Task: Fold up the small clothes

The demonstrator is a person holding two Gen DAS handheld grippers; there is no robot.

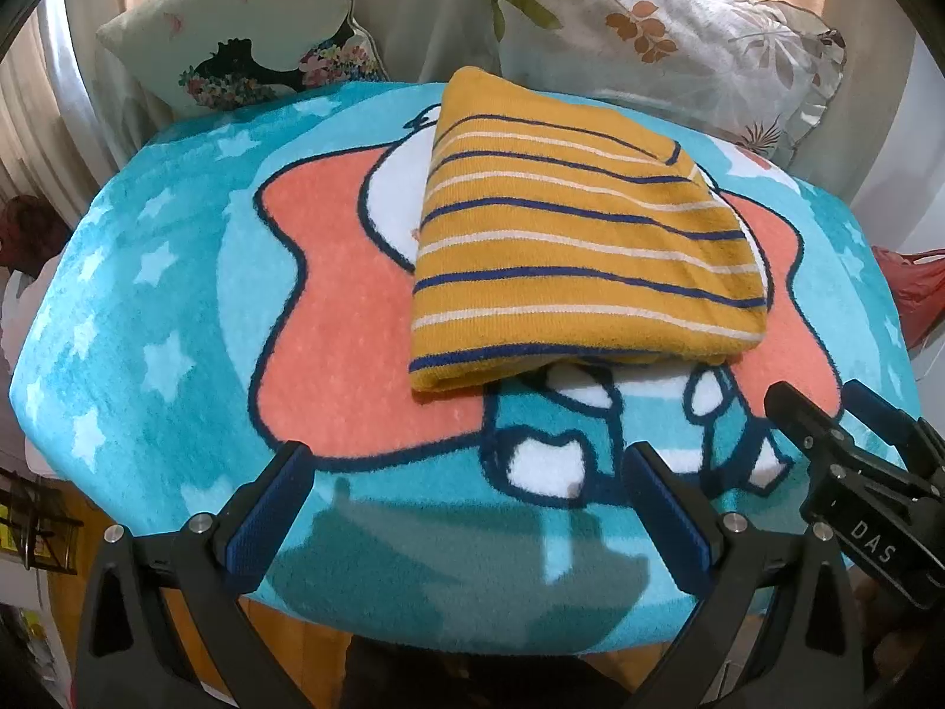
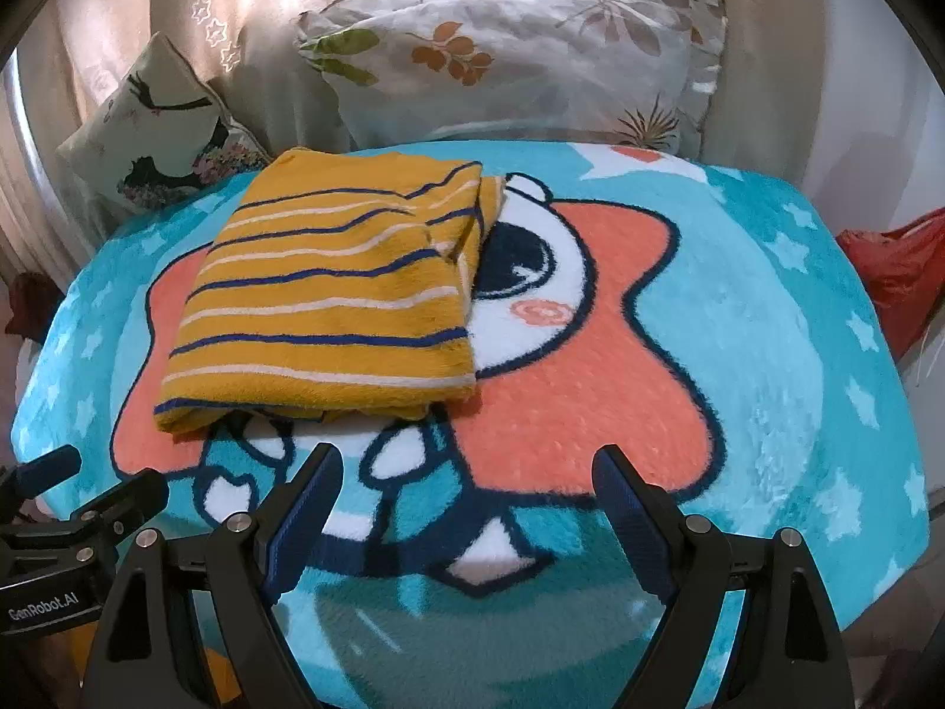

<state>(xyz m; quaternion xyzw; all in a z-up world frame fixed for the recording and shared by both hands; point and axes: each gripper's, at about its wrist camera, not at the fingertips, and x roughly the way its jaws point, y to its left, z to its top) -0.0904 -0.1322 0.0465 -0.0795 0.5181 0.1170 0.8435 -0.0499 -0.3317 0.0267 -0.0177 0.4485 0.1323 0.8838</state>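
Striped yellow garment (image 1: 585, 248): folded, flat on cartoon blanket (image 1: 177, 295), ahead of both tongs, long axis running away from them. Near hem closest to right gripper (image 2: 466, 478); left gripper (image 1: 466, 472) slightly further back. Both spread wide, empty, hovering low over the blanket's near edge.

Yellow striped garment (image 2: 331, 301) lies folded on turquoise cartoon blanket (image 2: 738, 319), upper left. Right gripper (image 2: 466, 487) hovers near blanket's front edge w/ jaws wide apart, empty. Left gripper (image 2: 82, 493) at lower-left edge. Floral pillow (image 2: 520, 53) behind.
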